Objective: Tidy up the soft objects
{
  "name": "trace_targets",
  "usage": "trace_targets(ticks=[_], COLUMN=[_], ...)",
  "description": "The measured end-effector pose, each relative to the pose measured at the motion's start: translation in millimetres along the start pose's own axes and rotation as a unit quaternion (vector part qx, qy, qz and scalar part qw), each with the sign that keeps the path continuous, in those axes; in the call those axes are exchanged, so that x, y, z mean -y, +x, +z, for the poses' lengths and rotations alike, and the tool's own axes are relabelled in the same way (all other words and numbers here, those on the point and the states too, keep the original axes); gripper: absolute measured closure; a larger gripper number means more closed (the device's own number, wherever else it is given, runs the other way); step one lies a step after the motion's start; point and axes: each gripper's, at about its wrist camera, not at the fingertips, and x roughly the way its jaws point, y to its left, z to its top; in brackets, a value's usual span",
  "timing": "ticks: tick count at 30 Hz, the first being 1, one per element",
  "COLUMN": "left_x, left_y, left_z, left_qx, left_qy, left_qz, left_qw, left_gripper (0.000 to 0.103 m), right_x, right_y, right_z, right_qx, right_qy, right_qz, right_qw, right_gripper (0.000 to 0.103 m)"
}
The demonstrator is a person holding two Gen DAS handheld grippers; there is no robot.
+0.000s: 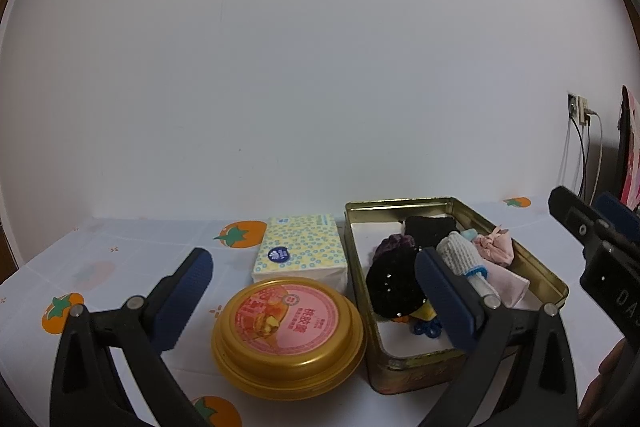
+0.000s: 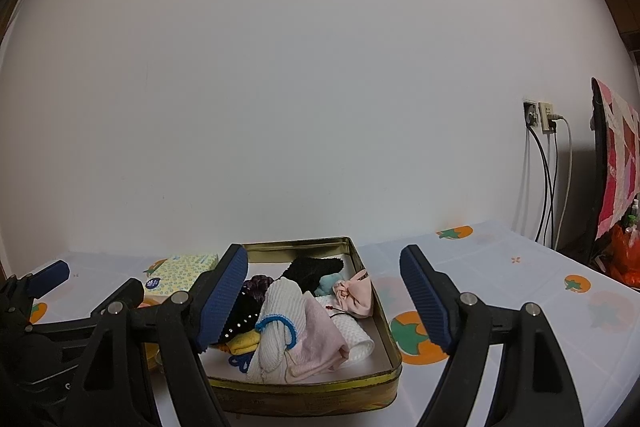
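Note:
An open gold metal tin holds several soft items: a black sequined piece, a white knit cloth, a pink cloth, a pink bow, a black fuzzy piece and a yellow piece. My left gripper is open and empty, above a round gold tin with a pink lid. My right gripper is open and empty, hovering over the tin's near end. Each gripper shows at the edge of the other's view.
A yellow-patterned tissue pack lies left of the tin, behind the round tin. The table has a white cloth with orange persimmon prints. A wall socket with cables and a chair with a pink quilt stand at the right.

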Motion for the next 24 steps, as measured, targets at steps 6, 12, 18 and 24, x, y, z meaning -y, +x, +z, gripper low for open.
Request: trace_targets(ticks=[6, 12, 18, 24], left_x=[-0.5, -2.7, -2.7, -5.5], left_y=[0.6, 1.1, 1.4, 2.9], left_z=[-0.1, -0.2, -0.2, -0.4], left_qx=[0.000, 0.001, 0.001, -0.003], left_qy=[0.001, 0.005, 0.006, 0.004], left_qz=[-0.001, -0.001, -0.002, -0.010], left_qw=[1.0000, 1.0000, 1.0000, 0.9999], left_gripper=[0.000, 0.000, 0.000, 0.000], right_x=[4.2, 4.9, 5.8, 6.0], right_y=[-2.5, -4.4, -4.4, -4.6], right_z=[0.7, 1.1, 1.1, 1.2], right_qx=[0.005, 0.011, 0.012, 0.010], right_qy=[0.003, 0.003, 0.003, 0.000], right_qz=[0.000, -0.002, 0.000, 0.000], right_qw=[1.000, 1.000, 1.000, 1.000], right_gripper=[0.022, 0.022, 0.022, 0.022])
